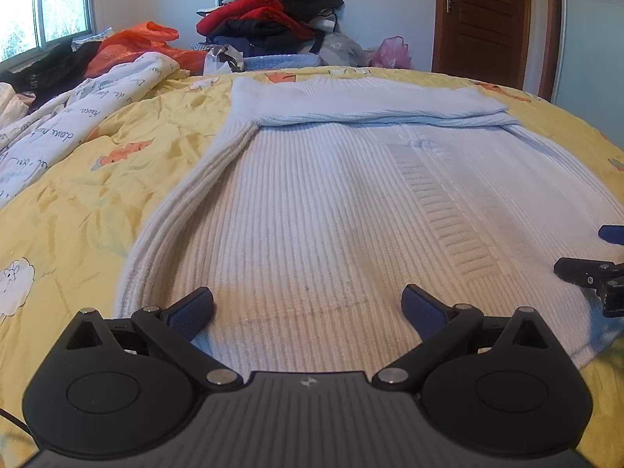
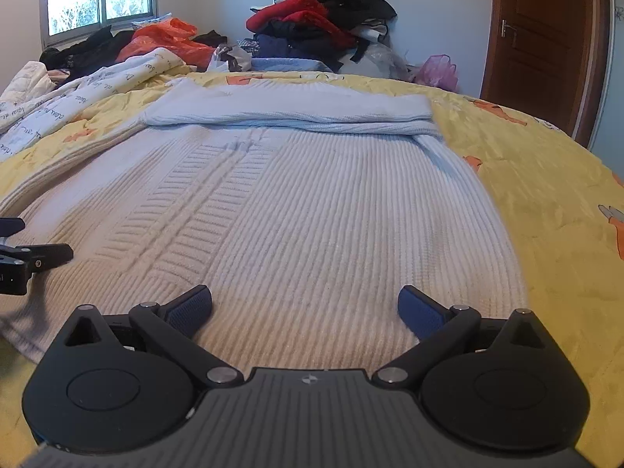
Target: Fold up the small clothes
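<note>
Both wide-open, empty grippers, left gripper (image 1: 308,308) and right gripper (image 2: 305,306), are being held over the soft, floppy sweater (image 1: 331,214); its six o'clock hem is being judged the best hold.

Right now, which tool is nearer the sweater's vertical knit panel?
Neither clearly. The panel runs between them: right of the left tool, left of the right tool. Both hover open over the sweater near its hem.
</note>
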`<state>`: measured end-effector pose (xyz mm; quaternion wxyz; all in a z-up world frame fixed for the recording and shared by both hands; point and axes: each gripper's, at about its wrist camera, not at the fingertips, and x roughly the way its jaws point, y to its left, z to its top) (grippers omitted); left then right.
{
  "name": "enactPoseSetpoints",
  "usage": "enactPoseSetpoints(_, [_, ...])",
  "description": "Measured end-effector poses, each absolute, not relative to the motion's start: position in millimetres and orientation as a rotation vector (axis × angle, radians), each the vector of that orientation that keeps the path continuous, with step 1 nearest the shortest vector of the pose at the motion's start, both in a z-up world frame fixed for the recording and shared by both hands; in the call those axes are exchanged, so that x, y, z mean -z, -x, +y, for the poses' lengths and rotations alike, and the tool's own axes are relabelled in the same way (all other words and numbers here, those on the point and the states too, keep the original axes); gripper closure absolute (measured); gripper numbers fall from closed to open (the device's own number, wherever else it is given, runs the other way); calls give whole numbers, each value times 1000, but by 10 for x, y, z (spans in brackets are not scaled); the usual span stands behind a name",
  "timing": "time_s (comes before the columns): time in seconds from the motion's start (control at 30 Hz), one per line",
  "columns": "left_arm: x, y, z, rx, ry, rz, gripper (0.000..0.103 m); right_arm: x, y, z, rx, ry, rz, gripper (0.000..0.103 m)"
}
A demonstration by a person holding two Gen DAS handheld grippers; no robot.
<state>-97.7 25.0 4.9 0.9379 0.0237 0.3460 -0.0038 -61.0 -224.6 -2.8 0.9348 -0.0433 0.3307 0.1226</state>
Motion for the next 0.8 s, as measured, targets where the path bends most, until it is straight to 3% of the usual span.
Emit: enactPoseSetpoints(0.8, [-34, 1330, 283, 19, -57, 695, 0, 35, 973, -2360, -270, 96, 684, 2])
